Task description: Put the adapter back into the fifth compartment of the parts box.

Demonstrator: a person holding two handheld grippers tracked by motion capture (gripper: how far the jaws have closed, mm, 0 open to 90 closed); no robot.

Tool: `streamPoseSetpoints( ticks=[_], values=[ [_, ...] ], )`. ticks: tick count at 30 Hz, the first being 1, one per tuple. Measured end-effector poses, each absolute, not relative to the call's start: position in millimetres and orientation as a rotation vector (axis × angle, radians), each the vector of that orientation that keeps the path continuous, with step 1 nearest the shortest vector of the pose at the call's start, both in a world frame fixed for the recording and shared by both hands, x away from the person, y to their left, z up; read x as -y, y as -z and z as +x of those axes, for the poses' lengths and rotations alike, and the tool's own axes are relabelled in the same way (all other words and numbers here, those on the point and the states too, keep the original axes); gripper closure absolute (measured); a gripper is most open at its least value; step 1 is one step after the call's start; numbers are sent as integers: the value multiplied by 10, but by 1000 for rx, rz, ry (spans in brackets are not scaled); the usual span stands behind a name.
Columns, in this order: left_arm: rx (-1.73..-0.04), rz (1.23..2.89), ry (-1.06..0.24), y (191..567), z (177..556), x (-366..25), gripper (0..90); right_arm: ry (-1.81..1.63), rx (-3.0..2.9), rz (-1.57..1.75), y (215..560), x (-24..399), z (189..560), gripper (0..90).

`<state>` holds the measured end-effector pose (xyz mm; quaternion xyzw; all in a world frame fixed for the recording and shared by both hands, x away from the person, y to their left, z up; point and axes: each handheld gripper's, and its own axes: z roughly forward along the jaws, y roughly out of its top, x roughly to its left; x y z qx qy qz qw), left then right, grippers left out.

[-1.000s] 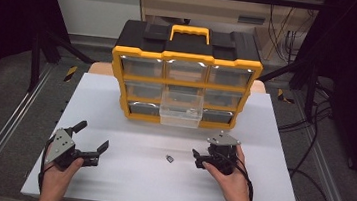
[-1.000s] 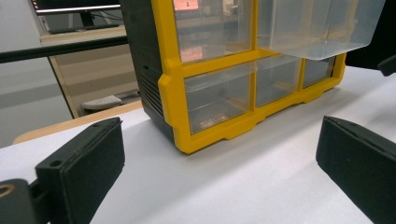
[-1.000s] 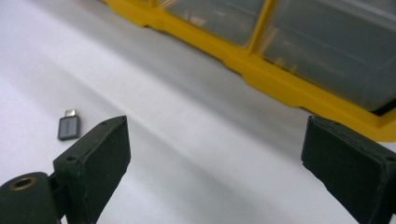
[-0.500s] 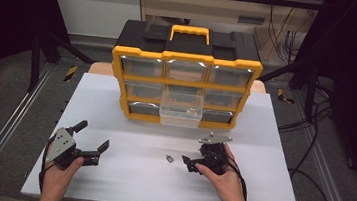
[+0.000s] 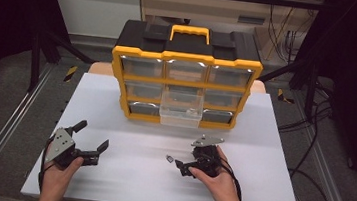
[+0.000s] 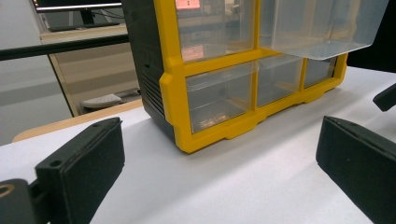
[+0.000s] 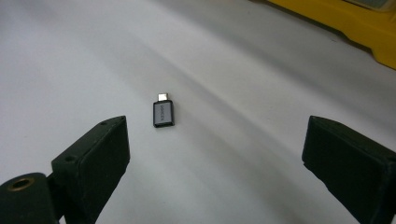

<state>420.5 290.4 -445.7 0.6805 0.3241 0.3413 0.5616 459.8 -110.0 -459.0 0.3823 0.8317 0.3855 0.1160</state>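
Adapter (image 7: pixel 163 113): small grey USB adapter, flat on the white desk (image 5: pixel 123 175), toward the front edge, right of centre.
Organizer (image 5: pixel 185 76): yellow-black drawer cabinet at the back edge, one clear middle drawer (image 5: pixel 181 109) pulled out.
Right gripper (image 5: pixel 180 162): jaws wide apart, gripping nothing, just beside the adapter.
Left gripper (image 5: pixel 91 138): jaws wide apart, gripping nothing, near the front-left corner.

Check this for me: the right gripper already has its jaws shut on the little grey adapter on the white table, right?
Not quite. The right gripper has its jaws wide open; the grey adapter lies free on the white table ahead of them, untouched. The right gripper view shows it.
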Motion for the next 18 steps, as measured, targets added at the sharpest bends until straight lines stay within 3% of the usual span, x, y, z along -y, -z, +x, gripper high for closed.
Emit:
streamPoseSetpoints(
  ticks=[18],
  values=[
    [-746,1620,-796,4464,4220,-2863,10,-1041,-2493,1019,4675,827,4549,89]
  ],
)
